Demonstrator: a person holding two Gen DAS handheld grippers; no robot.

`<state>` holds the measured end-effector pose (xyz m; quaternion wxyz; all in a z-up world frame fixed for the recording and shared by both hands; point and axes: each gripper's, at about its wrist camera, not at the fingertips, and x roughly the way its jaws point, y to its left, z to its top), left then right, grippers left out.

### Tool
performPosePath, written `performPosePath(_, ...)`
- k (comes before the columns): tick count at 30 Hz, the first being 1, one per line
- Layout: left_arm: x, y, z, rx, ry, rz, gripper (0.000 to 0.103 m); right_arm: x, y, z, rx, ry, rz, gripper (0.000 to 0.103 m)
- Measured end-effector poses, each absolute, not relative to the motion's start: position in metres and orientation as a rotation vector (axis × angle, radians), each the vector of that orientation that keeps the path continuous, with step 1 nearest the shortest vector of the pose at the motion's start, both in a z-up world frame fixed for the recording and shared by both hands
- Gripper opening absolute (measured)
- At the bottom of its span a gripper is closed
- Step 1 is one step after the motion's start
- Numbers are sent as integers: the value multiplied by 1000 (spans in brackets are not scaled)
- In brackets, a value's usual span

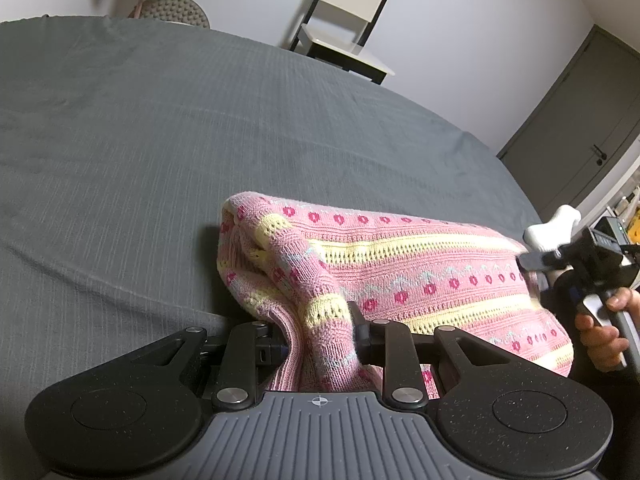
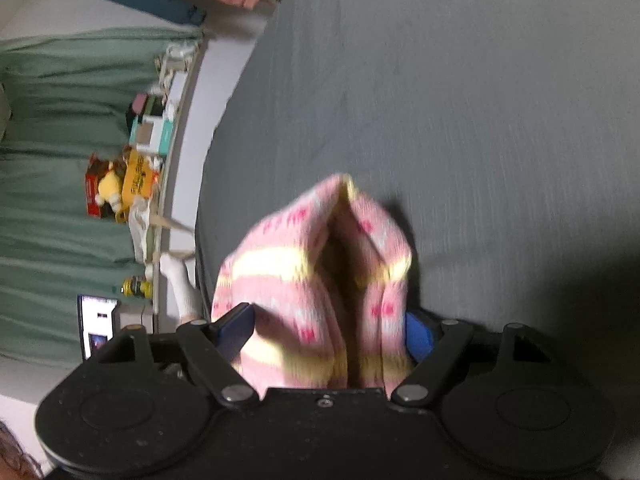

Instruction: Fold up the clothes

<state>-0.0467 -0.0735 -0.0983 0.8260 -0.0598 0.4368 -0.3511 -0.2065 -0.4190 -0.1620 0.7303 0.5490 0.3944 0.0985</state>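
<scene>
On the grey bed [image 1: 160,152], the left half lies bare and flat out to its curved far edge, leaving wide open room. Low in the left wrist view, the left claw [image 1: 320,340] is clenched on a bunched fold of the pink-and-yellow knit [image 1: 420,272], which stretches rightward, lifted off the sheet, toward the bed's right edge. At that end the right claw [image 1: 528,260] shows in a hand [image 1: 600,332]; its own view puts the knit [image 2: 320,280] between its fingers [image 2: 236,328], which stand wide, the blue pads at either side of the folds; that view is blurred, and I cannot tell whether the pads press. Beyond the far edge stand a chair [image 1: 352,12] and a door [image 1: 580,120]. No writing is readable.
</scene>
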Motion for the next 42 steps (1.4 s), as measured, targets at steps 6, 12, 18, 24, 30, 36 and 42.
performPosePath(6, -48, -73, -99, -125, 927, -745, 26, -200, -424, -164, 1201, 769, 169, 77)
performPosePath(12, -49, -70, -99, -124, 927, -745, 26, -200, -419, -166, 1219, 857, 250, 77)
performPosePath(18, -48, -69, -97, -124, 929, -746, 26, -203, -412, -166, 1225, 893, 266, 77)
performPosePath(24, -48, -68, -97, -130, 931, -747, 26, -194, -419, -163, 1209, 775, 188, 77)
performPosePath(30, -48, -68, -98, -131, 933, -747, 26, -199, -416, -165, 1243, 863, 231, 78)
performPosePath(36, -47, -68, -99, -141, 937, -746, 26, -201, -409, -163, 1246, 883, 232, 78)
performPosePath(42, -46, -66, -101, -152, 939, -752, 26, -189, -421, -164, 1291, 743, 172, 77)
